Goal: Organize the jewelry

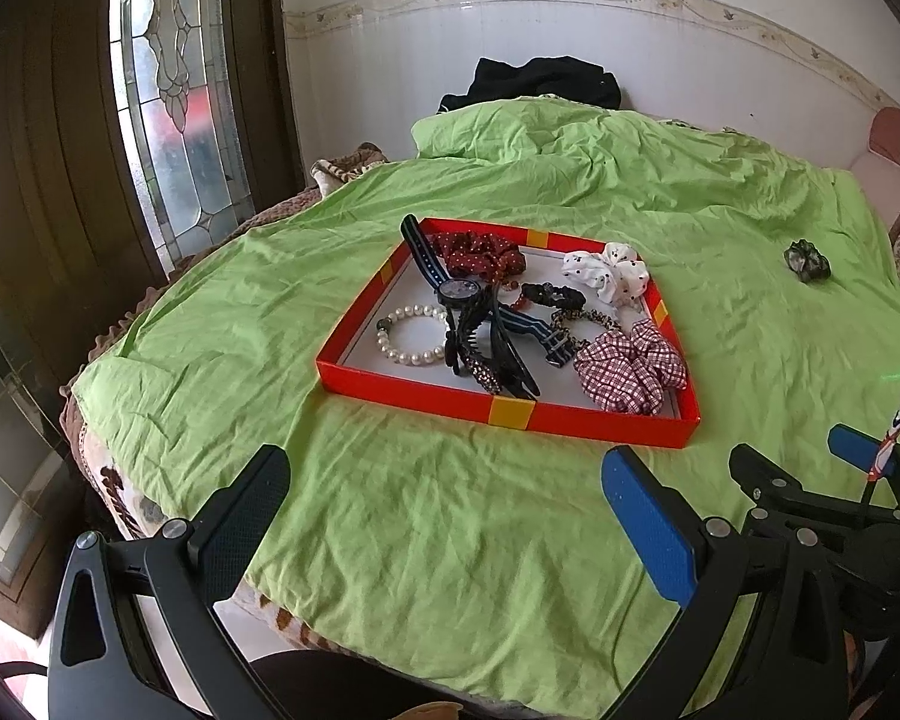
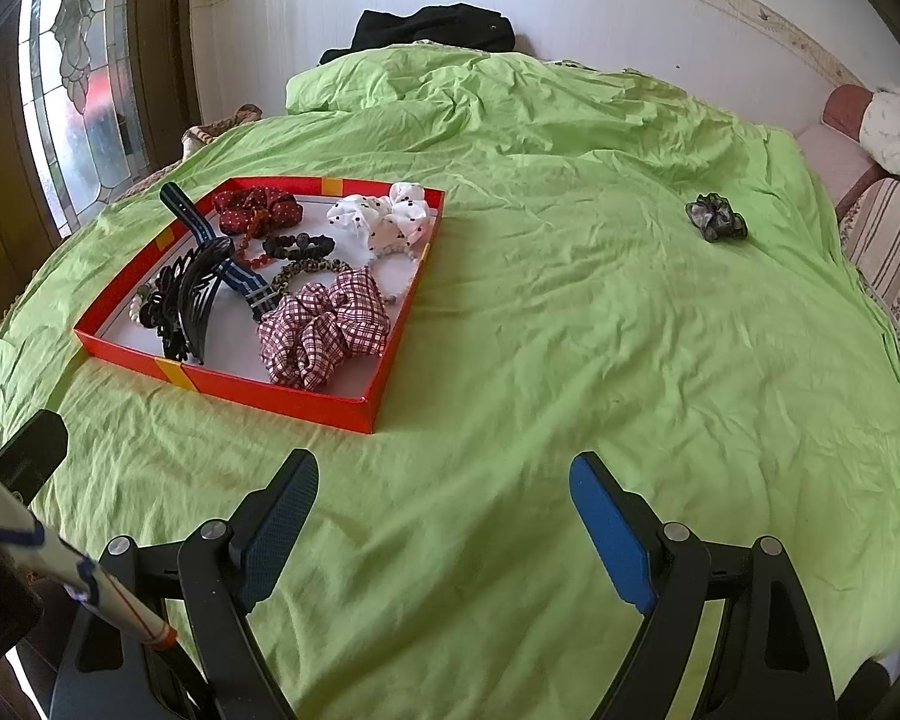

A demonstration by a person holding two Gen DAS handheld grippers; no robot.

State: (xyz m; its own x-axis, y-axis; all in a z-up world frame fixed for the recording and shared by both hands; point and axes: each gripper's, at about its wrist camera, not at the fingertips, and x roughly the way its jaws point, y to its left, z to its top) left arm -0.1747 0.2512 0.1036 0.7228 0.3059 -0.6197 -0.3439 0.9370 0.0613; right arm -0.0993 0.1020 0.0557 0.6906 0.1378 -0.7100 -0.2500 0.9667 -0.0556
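Note:
A red tray [image 1: 513, 414] [image 2: 222, 387] on the green sheet holds a pearl bracelet [image 1: 411, 333], a watch [image 1: 459, 291], black hair clips [image 1: 492, 354] [image 2: 189, 300], a checked scrunchie [image 1: 630, 369] [image 2: 321, 330], a white dotted scrunchie [image 1: 609, 270] [image 2: 384, 216], a red dotted scrunchie [image 1: 480, 252] [image 2: 258, 207] and bead bracelets. A dark scrunchie [image 1: 807, 261] [image 2: 716, 217] lies alone on the sheet, far right. My left gripper [image 1: 447, 501] is open and empty in front of the tray. My right gripper [image 2: 444, 510] is open and empty, right of the tray.
The green sheet [image 2: 570, 330] covers a bed. A glass-panelled door [image 1: 174, 78] stands at the left. Black clothing [image 1: 534, 81] lies at the bed's far end against the white wall. A chair [image 2: 888, 192] stands at the right edge.

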